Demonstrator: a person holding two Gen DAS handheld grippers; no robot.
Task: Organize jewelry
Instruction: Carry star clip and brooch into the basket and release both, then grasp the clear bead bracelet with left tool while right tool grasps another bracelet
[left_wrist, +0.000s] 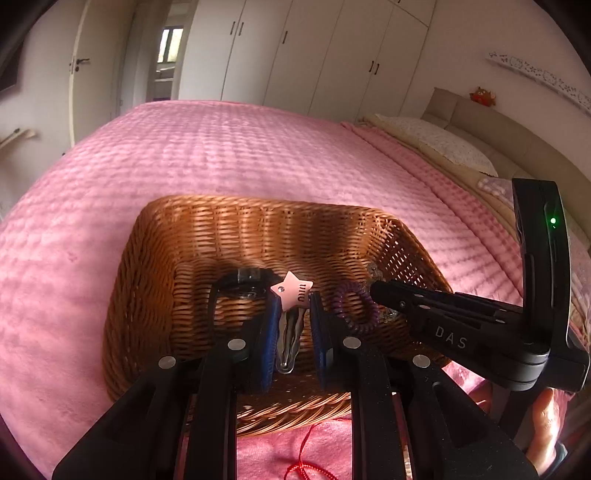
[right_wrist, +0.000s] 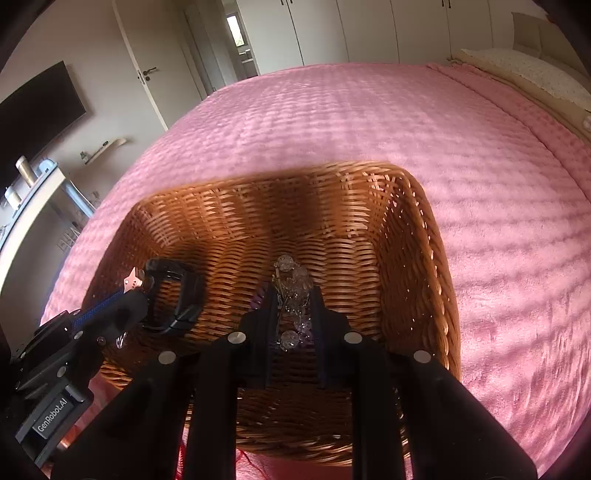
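From my left camera I see my left gripper (left_wrist: 293, 314) poised over the wicker basket (left_wrist: 155, 236), which sits on the pink bedspread (left_wrist: 221, 147). Its blue-padded jaws are drawn in narrow on a hair clip (left_wrist: 290, 332) with a pink star (left_wrist: 293, 291) at the tip (the silver body of the clip runs back between the pads). On the basket floor lie a black band (left_wrist: 240, 284), which looks like a watch, to the left of the star and a purple spiral hair tie (left_wrist: 354, 306) to the right. A red cord (left_wrist: 301, 465) trails on the bedspread just outside the near rim.

My right gripper (right_wrist: 293, 310) also hangs over the basket, jaws nearly together, pinching a string of clear crystal beads (right_wrist: 291, 284) that pokes out past the fingertips. A bit of purple shows just behind the beads. In that view the left gripper comes in from the left, just beside the black band, well apart from the beads.
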